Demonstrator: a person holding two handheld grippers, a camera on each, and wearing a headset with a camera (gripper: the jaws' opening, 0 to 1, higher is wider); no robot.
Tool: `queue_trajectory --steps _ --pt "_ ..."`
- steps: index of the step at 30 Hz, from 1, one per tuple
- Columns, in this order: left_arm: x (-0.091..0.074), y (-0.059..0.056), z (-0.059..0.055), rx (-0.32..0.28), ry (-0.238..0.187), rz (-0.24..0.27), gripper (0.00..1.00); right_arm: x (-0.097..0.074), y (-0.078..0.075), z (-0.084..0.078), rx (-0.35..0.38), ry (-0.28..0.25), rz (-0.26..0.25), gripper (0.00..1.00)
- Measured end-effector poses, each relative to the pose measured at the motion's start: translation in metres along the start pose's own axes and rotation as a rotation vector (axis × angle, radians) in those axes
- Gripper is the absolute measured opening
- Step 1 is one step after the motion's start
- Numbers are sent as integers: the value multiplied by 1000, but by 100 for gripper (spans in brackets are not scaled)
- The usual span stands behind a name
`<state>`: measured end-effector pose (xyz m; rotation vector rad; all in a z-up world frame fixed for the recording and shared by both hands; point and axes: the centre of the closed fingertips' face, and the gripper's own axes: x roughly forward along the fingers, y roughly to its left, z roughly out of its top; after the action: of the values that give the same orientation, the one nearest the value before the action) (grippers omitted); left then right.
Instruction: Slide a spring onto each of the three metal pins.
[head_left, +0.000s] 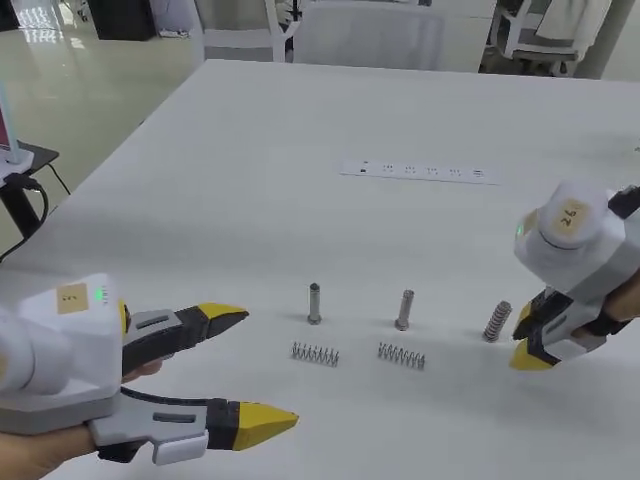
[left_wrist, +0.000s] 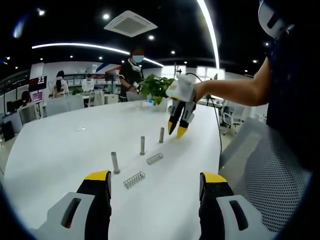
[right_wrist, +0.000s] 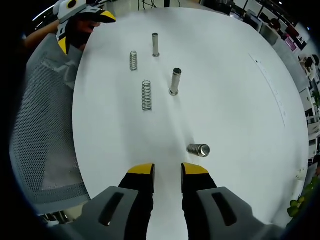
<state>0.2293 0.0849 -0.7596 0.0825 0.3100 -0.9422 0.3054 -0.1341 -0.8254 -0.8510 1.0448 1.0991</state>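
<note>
Right gripper (head_left: 522, 340) is at the far end of the row, fingers a little apart and holding nothing. Its own view (right_wrist: 168, 170) shows bare white table (head_left: 250, 200) in the narrow gap between them. Just ahead of those fingertips, slightly off to one side and clear of them, stands the right pin (right_wrist: 202, 149). There's a fitted spring (head_left: 497, 322) coiled around it, so that one is on.

Over to the left gripper (head_left: 270, 368): its fingers (left_wrist: 98, 181) are spread wide with nothing between them. Straight out from that open gap lies the left loose spring (head_left: 315, 353), flat on the table and well short of the fingertips. Just past it the left pin (head_left: 314, 303) stands upright and bare, roughly in line with the upper finger.

Between the two grippers stands the middle pin (head_left: 405, 310), also upright and bare. The right loose spring (head_left: 401, 355) lies flat near its foot, apart from it. From the right gripper view both bare pins and both loose springs run away in front of the fingers, with the left gripper at the far end of the line.

In the left gripper view the right gripper (left_wrist: 177, 131) hangs tips-down just beside the far pin of the row. A power strip (head_left: 417, 171) lies on the table well beyond all three pins.
</note>
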Motion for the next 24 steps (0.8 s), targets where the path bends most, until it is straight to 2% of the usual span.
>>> queue_trajectory --steps 7,12,24 --pt "-1 -1 1 6 -3 -2 68 -1 17 11 -10 -29 14 19" --pt "-1 -2 2 11 -5 -4 68 0 24 23 -21 -56 21 20" --pt "-2 -5 3 18 -4 -4 68 12 32 53 -72 -90 33 19"
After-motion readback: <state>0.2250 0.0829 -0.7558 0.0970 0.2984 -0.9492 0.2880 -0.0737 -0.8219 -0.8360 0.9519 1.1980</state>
